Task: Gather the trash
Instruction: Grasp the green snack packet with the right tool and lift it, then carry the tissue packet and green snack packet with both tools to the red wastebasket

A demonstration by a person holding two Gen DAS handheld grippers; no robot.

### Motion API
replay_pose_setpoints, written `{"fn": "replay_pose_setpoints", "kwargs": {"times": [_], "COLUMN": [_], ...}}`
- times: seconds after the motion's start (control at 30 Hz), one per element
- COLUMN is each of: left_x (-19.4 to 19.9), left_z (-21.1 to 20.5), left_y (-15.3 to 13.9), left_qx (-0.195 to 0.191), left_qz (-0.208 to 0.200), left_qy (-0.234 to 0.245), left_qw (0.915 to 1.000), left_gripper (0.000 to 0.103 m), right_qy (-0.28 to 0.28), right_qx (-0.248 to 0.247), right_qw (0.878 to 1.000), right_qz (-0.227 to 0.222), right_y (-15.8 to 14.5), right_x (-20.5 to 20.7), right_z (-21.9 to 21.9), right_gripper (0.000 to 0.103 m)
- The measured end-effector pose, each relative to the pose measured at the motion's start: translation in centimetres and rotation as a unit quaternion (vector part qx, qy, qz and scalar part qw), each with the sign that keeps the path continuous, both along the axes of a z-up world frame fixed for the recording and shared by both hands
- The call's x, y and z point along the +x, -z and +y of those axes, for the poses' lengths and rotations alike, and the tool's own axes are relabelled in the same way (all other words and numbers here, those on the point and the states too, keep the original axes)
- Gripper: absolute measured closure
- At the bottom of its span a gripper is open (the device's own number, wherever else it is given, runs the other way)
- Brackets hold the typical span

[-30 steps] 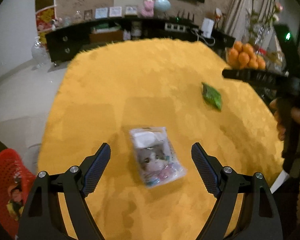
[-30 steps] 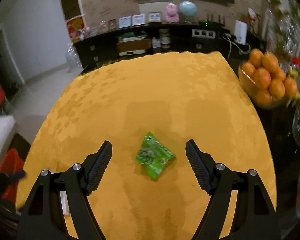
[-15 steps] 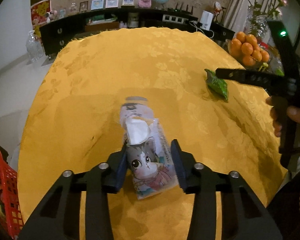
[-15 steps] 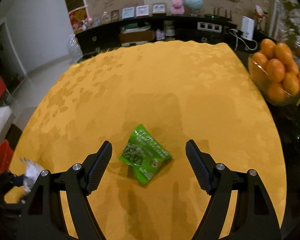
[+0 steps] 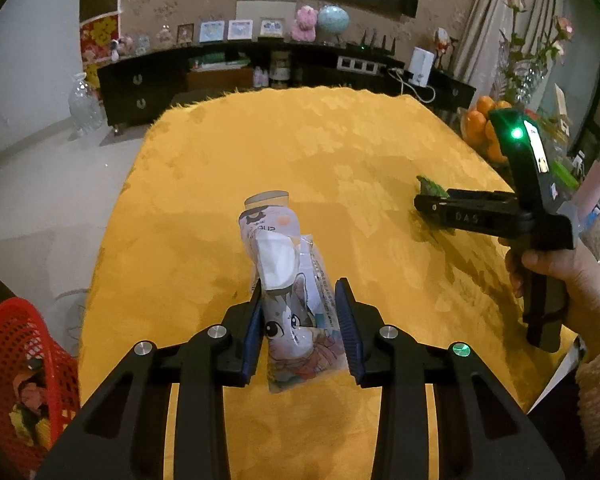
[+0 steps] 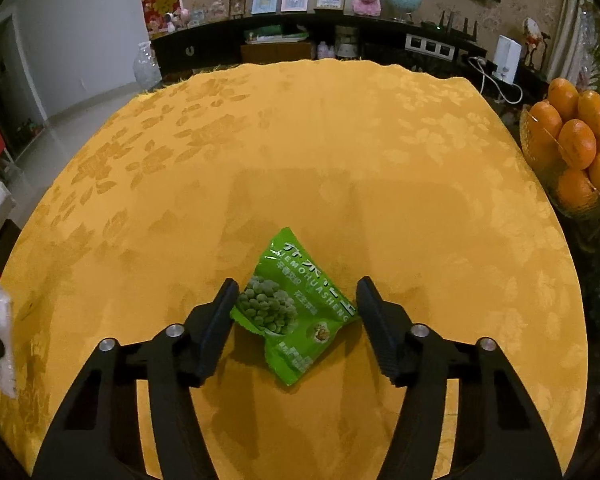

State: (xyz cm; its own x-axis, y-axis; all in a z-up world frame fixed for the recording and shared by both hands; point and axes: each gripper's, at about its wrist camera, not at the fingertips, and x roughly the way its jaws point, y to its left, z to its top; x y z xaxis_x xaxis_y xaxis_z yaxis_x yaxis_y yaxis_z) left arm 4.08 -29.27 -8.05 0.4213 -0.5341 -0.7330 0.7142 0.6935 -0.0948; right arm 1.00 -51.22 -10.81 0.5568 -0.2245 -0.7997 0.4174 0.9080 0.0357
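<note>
Two wrappers are sitting in the two grippers' reach over the yellow damask tablecloth (image 6: pixel 320 140). The left gripper (image 5: pixel 300 320) is squeezing its blue-padded fingers (image 5: pixel 346 330) against both sides of a clear plastic packet printed with a cartoon cat (image 5: pixel 292 292); the packet is standing up between them, its crumpled top poking out beyond the fingertips and its lower edge hanging just above the cloth. Off to that gripper's right, a hand (image 5: pixel 556 276) is gripping the black handle of the right gripper (image 6: pixel 294 312). Its fingers are standing partly apart, straddling a flat green snack bag showing coated peas (image 6: pixel 296 308); the left finger is lying against or just beside the bag's left corner, the right finger just beside its right edge, and the bag is lying flat on the cloth. Below and left of the left gripper, a red mesh plastic basket (image 5: pixel 18 364) is holding some scraps. Far right of the right gripper, a glass bowl of oranges (image 6: pixel 576 148) is standing by the table's edge.
</note>
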Motion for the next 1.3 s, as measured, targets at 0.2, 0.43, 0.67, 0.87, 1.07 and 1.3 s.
{"fn": "replay_pose_setpoints", "kwargs": {"times": [0.2,0.43,0.67,0.87,1.07,1.3], "left_x": [0.0,0.1,0.5,0.5,0.4,0.3], "left_z": [0.6,0.9,1.9,3.0,4.4,6.6], "left_y": [-0.6,-1.2,-2.3,-3.4,-4.7,-5.9], "left_qx": [-0.003,-0.003,-0.008,-0.014,-0.020,-0.025], "left_qz": [-0.009,-0.020,-0.039,-0.056,-0.072,-0.086], "left_qy": [-0.006,-0.015,-0.033,-0.046,-0.057,-0.072], "left_qw": [0.9999,0.9997,0.9986,0.9973,0.9955,0.9933], "left_gripper": [0.070,0.070,0.070,0.070,0.070,0.070], "right_qy": [-0.004,0.005,-0.019,-0.039,-0.064,-0.078], "right_qx": [0.007,0.016,0.014,0.005,-0.005,0.005], "right_qw": [1.000,1.000,0.999,0.997,0.994,0.992], "right_qz": [-0.002,-0.006,-0.038,-0.064,-0.084,-0.104], "right_y": [0.1,-0.2,-2.5,-4.9,-7.1,-8.5], "right_x": [0.1,-0.1,-1.0,-1.7,-2.4,-3.4], "right_z": [0.3,0.9,3.4,5.8,8.7,11.5], "right_gripper": [0.055,0.061,0.061,0.061,0.061,0.061]}}
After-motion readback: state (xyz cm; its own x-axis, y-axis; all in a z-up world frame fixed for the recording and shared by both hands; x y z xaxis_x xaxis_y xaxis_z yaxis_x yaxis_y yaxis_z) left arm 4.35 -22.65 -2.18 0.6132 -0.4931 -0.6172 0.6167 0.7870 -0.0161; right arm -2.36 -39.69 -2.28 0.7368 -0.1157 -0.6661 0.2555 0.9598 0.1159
